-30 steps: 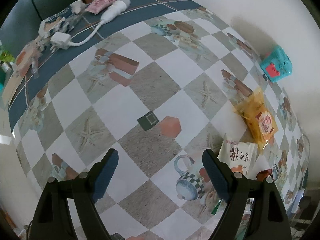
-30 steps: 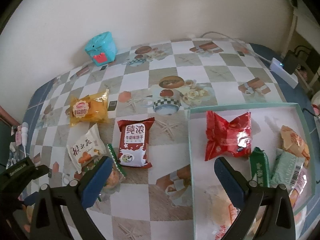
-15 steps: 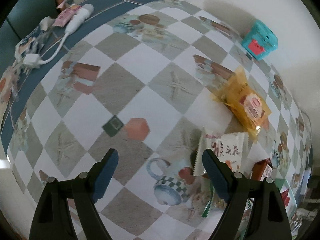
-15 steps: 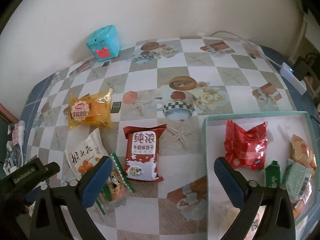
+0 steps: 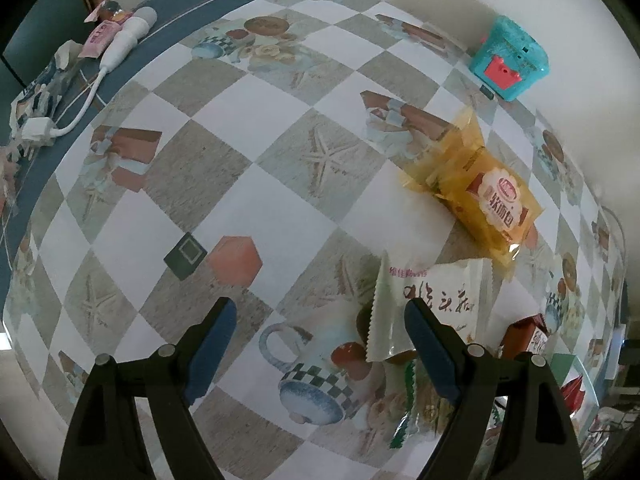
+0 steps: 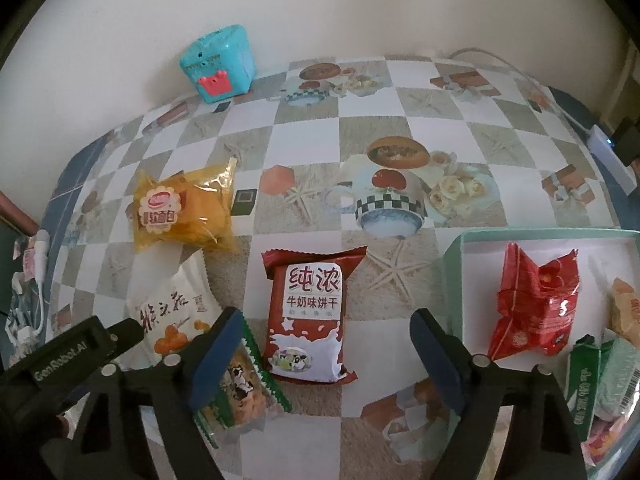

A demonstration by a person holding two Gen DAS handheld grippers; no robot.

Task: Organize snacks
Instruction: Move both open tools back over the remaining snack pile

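While four packets lie loose on the desk [image 6: 400,80], both tongs are apart and empty. Right tongs [image 6: 326,354], jaws just narrowed, straddle the dark-red milk-biscuit packet [image 6: 308,312] beside the mint-rimmed tray [image 6: 454,264]. Next: drop, clamp, carry to tray. Left tongs [image 5: 316,348] sit near the white crinkle-edged packet [image 5: 432,304].

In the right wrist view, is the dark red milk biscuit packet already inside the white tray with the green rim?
No, the dark red milk biscuit packet lies on the checkered tablecloth, left of the white tray with the green rim.
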